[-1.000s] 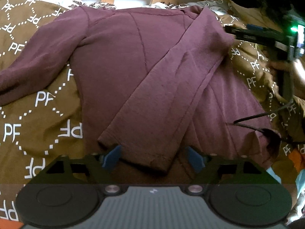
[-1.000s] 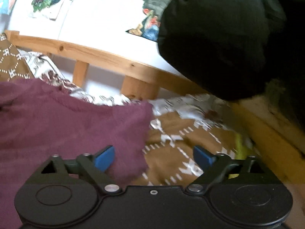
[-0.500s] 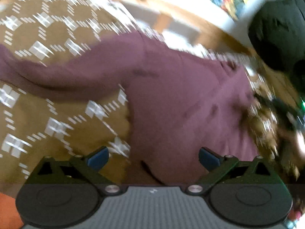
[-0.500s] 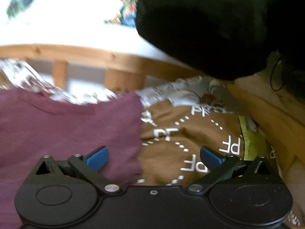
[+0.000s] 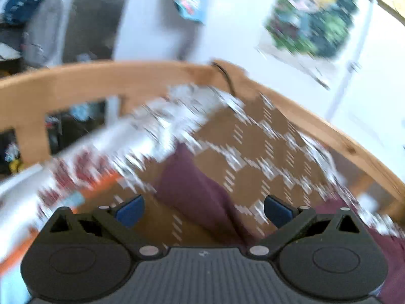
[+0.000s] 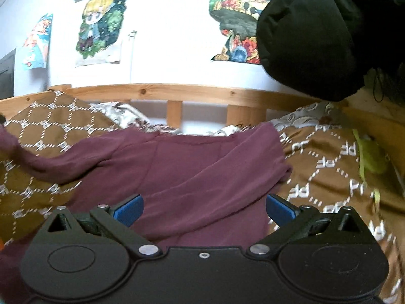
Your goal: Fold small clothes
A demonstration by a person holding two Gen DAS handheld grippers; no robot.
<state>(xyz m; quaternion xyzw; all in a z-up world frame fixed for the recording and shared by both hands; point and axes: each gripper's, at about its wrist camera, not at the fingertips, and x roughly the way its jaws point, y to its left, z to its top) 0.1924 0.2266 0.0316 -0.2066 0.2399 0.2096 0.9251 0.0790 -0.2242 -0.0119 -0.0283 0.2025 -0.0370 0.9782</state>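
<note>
A maroon long-sleeved top (image 6: 182,167) lies flat on a brown patterned bedspread (image 6: 329,167). Its right sleeve is folded diagonally across the body; its left sleeve (image 6: 43,162) stretches out to the left. My right gripper (image 6: 203,211) hovers open over the top's lower middle, nothing between its blue pads. The left wrist view is blurred by motion. There my left gripper (image 5: 202,211) stands open above the spread-out left sleeve (image 5: 195,190), whose end points away from me; the pads do not press on it.
A wooden bed rail (image 6: 177,93) runs along the far side and curves round the left corner (image 5: 101,76). A black padded garment (image 6: 329,30) hangs at the upper right. A green item (image 6: 369,157) lies by the right rail. Posters (image 6: 101,25) cover the wall.
My left gripper opened off the folded sleeve's cuff, then swung left and up to the spread-out sleeve. My right gripper opened wider and drew back over the top's body.
</note>
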